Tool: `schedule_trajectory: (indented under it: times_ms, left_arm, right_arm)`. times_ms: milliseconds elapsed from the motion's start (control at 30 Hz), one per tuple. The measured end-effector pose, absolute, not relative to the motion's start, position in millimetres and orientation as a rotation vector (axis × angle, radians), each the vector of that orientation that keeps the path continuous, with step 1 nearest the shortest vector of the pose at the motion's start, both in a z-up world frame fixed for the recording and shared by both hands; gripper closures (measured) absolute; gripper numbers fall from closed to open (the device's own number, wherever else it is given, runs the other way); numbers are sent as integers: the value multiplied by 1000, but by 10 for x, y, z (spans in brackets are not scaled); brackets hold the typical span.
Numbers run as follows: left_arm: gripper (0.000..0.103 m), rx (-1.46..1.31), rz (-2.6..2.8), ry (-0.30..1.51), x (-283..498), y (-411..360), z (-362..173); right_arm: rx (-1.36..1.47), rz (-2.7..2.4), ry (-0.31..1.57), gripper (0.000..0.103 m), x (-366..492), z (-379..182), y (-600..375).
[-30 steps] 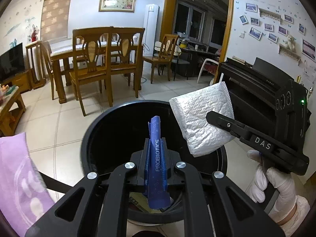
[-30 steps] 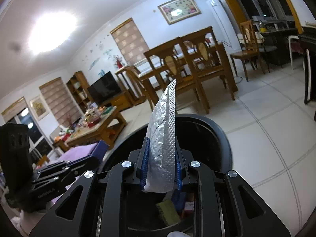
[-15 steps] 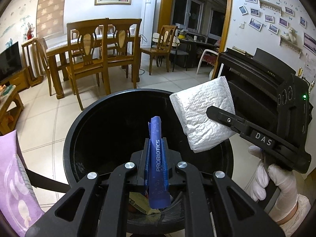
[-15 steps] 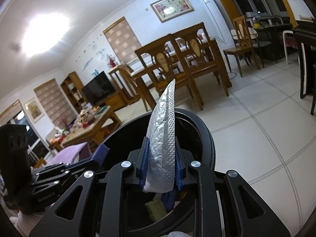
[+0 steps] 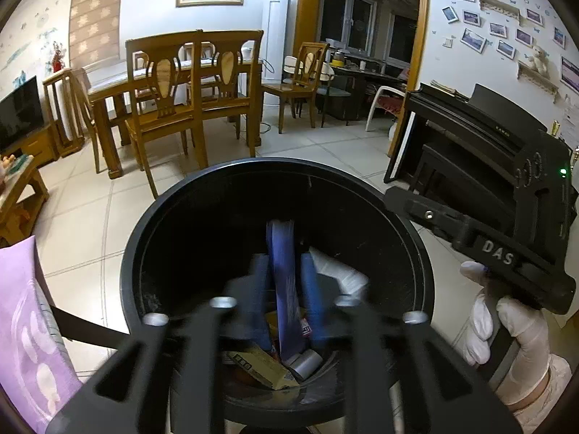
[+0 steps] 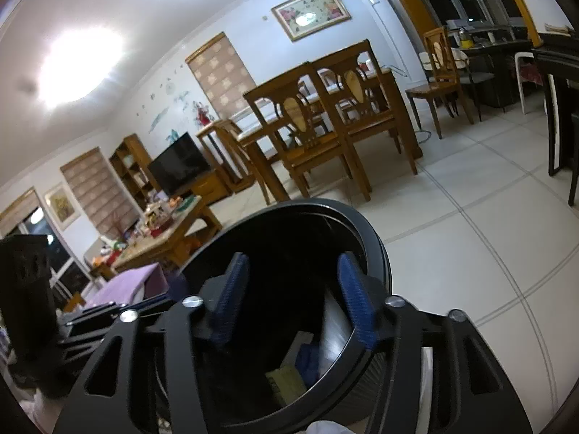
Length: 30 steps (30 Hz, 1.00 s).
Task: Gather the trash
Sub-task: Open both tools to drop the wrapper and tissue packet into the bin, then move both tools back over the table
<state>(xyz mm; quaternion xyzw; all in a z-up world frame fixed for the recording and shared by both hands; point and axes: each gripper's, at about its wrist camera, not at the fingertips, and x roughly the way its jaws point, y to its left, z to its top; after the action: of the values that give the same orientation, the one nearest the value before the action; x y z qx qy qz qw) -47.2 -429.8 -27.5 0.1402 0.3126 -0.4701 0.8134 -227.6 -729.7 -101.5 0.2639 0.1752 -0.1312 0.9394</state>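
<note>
Left hand-held gripper [image 5: 286,300] jaws just opened, blue sachet [image 5: 284,289] loose between them over black bin [image 5: 152,217], right hand-held gripper [image 6: 293,296] just released, empty, silver packet [image 5: 340,275] inside bin

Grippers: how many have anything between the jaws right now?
1. The left gripper, jaws just opened, has the blue sachet between them over the black bin; pads look clear of it, though blurred. The right gripper, also just opened, has nothing between its jaws.
</note>
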Motion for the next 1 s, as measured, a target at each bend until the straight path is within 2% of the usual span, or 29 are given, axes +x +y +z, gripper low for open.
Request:
schedule_trajectory:
  times_ms: [67, 100, 233, 300, 467, 567, 1000]
  left_arm:
    - [25, 297, -980, 636, -498, -4266, -244]
    - [22, 296, -970, 612, -519, -4243, -220]
    - [19, 294, -968, 604, -534, -4196, -178]
    - [13, 285, -965, 600, -520, -4157, -161]
    - [13, 267, -948, 603, -492, -4000, -109]
    - [9, 255, -929, 594, -467, -3848, -74]
    - [8, 131, -684, 597, -49, -2513, 75]
  right_arm:
    - [534, -269, 353, 48, -2275, -1008, -7278]
    - [535, -268, 351, 48, -2285, -1013, -7291]
    - [534, -267, 348, 44, -2280, -1002, -7283]
    - [533, -267, 343, 40, -2277, -976, -7255]
    - [519, -250, 348, 35, -2197, -893, -7130]
    - [509, -234, 354, 34, -2106, -798, -7028]
    - [414, -31, 430, 33, -1268, -545, -5948]
